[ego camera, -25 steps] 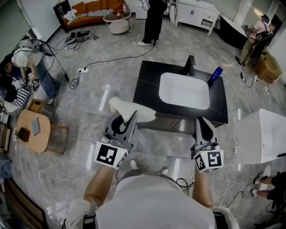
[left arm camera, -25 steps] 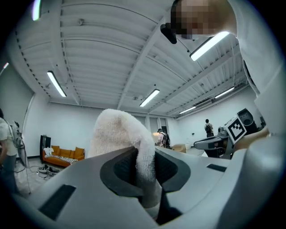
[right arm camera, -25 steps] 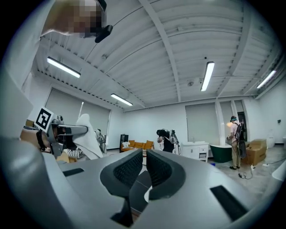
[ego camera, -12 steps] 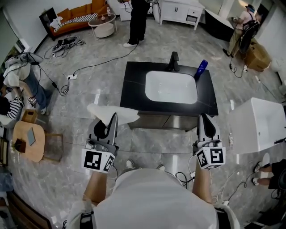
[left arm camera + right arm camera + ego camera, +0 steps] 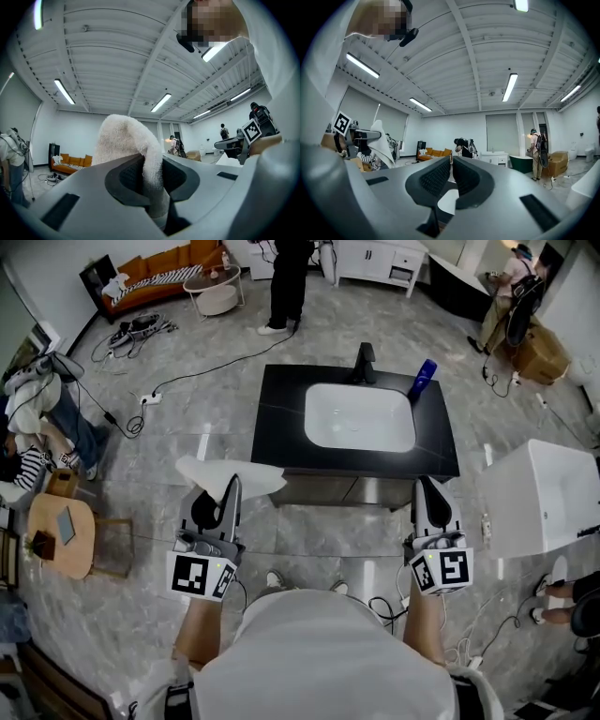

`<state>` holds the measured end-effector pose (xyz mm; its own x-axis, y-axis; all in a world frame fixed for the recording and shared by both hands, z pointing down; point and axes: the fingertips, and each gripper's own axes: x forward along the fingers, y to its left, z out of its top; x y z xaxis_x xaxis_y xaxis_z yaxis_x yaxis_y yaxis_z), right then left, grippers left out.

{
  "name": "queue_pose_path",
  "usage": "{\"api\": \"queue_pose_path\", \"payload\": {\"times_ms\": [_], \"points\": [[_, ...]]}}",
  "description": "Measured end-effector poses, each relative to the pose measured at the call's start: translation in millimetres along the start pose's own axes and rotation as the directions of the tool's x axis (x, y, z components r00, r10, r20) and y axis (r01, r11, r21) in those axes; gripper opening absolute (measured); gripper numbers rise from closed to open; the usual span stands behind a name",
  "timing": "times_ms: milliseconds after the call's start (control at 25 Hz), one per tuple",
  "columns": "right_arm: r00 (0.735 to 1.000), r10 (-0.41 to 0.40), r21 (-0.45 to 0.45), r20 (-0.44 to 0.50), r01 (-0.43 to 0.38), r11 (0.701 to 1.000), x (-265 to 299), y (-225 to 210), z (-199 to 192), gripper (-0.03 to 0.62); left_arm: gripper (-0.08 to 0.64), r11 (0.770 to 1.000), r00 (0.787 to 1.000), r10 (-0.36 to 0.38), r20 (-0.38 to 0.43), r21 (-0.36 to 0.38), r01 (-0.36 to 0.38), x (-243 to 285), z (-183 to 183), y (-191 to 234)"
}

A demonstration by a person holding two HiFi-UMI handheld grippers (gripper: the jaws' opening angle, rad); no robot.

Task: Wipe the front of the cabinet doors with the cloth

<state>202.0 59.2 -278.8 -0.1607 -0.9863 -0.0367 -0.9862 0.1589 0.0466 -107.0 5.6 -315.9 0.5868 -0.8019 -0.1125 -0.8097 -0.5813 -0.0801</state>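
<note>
In the head view my left gripper (image 5: 232,486) is shut on a white terry cloth (image 5: 225,474), which flops over the jaw tips near the cabinet's front left corner. The cabinet (image 5: 330,490) is a vanity with a black top (image 5: 281,399) and a white basin (image 5: 360,416); only a thin strip of its grey door front shows below the top. My right gripper (image 5: 430,487) is shut with nothing in it, held before the cabinet's front right. In the left gripper view the cloth (image 5: 125,140) stands pinched between the jaws.
A black tap (image 5: 365,360) and a blue bottle (image 5: 423,379) stand at the back of the vanity top. A white tub (image 5: 539,498) is at the right, a round wooden table (image 5: 58,535) at the left. Cables (image 5: 197,367) trail over the marble floor; people stand at the room's edges.
The view has shifted, so the cabinet sits higher and more centred. Both grippers have drawn slightly back toward me; the left still holds the cloth.
</note>
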Motion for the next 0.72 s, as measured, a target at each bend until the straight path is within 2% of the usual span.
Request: {"api": "queue_pose_path", "payload": {"times_ms": [200, 720], "points": [[1.0, -0.001, 0.031, 0.007, 0.001, 1.0, 2, 15, 1, 0.048, 0.078, 1.0, 1.0, -0.019, -0.002, 0.001, 0.019, -4, 0, 7], [0.999, 0.037, 0.026, 0.013, -0.038, 0.999, 12, 51, -1, 0.048, 0.078, 0.999, 0.999, -0.044, 0.023, -0.006, 0.044, -23, -8, 20]]}}
